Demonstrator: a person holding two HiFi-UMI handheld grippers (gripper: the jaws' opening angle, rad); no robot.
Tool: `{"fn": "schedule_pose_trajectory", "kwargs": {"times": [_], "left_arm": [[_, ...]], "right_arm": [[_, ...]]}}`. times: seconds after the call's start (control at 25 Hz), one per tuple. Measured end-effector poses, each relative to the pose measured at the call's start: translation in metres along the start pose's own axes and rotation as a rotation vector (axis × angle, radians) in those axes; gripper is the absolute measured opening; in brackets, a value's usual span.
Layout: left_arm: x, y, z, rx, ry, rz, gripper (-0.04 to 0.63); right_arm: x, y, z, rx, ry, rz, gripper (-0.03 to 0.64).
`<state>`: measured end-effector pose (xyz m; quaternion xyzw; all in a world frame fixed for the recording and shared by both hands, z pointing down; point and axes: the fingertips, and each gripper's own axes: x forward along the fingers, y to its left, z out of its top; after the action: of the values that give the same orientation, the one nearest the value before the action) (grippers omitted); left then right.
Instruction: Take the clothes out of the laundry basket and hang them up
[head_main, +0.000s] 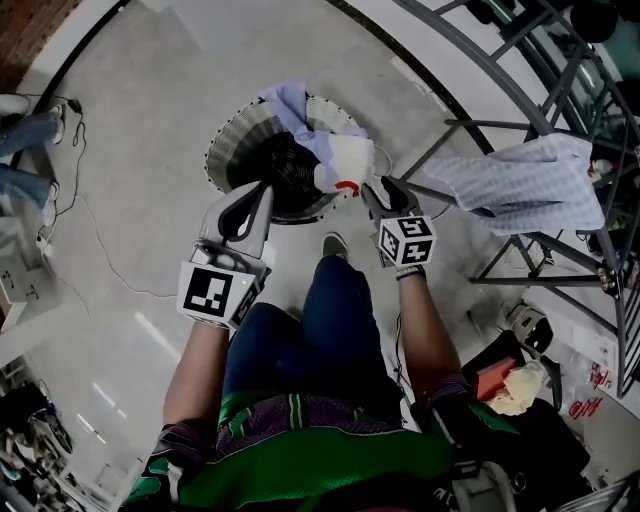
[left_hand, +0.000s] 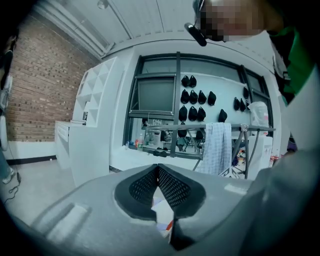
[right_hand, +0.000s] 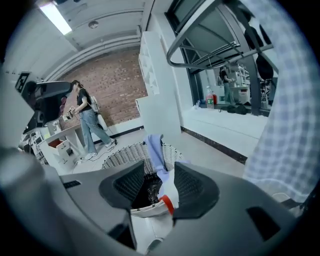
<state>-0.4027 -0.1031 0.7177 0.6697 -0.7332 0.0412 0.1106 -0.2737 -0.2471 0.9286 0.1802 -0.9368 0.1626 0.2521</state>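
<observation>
Between the right gripper's (right_hand: 159, 169) jaws, which stand well apart, a white garment (right_hand: 152, 215) with red trim shows low down; the pads aren't pressing it. Left gripper (left_hand: 158, 172) jaws are fully together, nothing in them. Both hang just over the laundry basket (head_main: 232, 140) on the floor. Step, by my read: reaching in for the next piece. Next move needs the right jaws lowered onto the white cloth and closed. Garment looks crumpled and soft, bunched at the rim beside a lavender garment (head_main: 295, 105). Checked shirt (head_main: 530, 185) already hangs on the drying rack (head_main: 480, 126).
</observation>
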Motion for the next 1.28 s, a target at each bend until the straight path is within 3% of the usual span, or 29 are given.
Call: {"fn": "schedule_pose_trajectory", "kwargs": {"times": [0.48, 0.84, 0.96, 1.08, 1.28], "left_arm": [[0.052, 0.035, -0.072, -0.05, 0.016, 0.043, 0.017], [0.049, 0.048, -0.088, -0.047, 0.061, 0.079, 0.017], [0.046, 0.051, -0.083, -0.057, 0.055, 0.085, 0.017], [0.041, 0.05, -0.073, -0.071, 0.045, 0.083, 0.017], [0.027, 0.053, -0.056, -0.067, 0.054, 0.101, 0.017]], "right_arm": [[0.113, -0.061, -0.079, 0.034, 0.109, -0.031, 0.201], [0.134, -0.068, -0.091, 0.034, 0.161, -0.081, 0.207], [0.13, -0.07, -0.089, 0.045, 0.17, -0.11, 0.16], [0.123, -0.07, -0.082, 0.031, 0.176, -0.128, 0.061], [0.113, -0.065, -0.075, 0.009, 0.203, -0.127, 0.034]]}}
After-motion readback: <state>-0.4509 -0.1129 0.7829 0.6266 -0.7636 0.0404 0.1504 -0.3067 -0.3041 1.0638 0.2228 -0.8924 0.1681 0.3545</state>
